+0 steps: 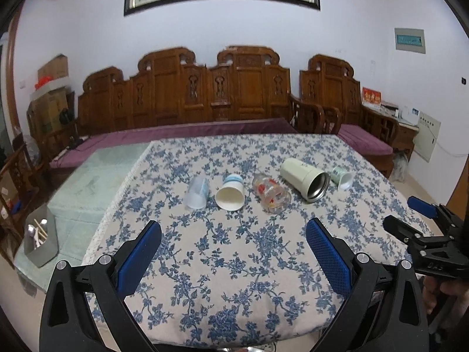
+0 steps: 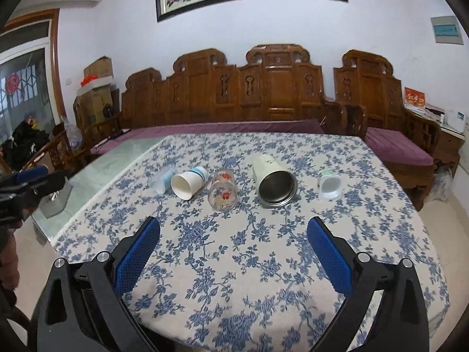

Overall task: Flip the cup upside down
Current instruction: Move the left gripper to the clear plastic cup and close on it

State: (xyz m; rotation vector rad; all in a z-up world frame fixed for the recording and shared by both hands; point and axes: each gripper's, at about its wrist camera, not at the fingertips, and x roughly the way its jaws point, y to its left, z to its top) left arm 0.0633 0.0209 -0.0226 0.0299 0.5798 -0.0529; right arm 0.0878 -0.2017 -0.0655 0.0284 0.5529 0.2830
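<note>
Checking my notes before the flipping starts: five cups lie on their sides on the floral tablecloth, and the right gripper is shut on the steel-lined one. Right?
Not quite. The right gripper is open and empty, short of the steel-lined cup, as the right wrist view shows. The five cups do lie on their sides on the floral tablecloth.

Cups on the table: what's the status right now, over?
Left gripper open, right gripper open, both empty. Five cups on their sides: clear plastic, paper, glass, steel-lined, small white. Path unobstructed.

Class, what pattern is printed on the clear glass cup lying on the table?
Red flowers on the clear glass cup, best seen in the right wrist view.
</note>
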